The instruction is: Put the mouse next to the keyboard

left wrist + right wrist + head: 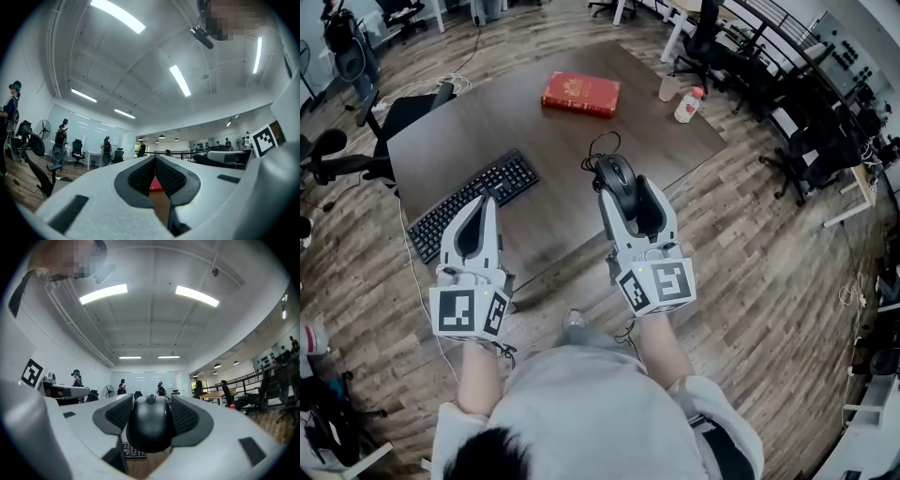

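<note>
Open office: swivel chairs (710, 42), desks (487, 131), ceiling strip lights (117, 15).

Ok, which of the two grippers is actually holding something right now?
The right gripper: its jaws are shut on the black mouse. The left gripper is shut with nothing between its jaws.

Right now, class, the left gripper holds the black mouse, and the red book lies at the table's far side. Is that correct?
No: the right gripper, not the left gripper, holds the black mouse between its fingers, as the right gripper view shows. The red book does lie at the table's far side.
</note>
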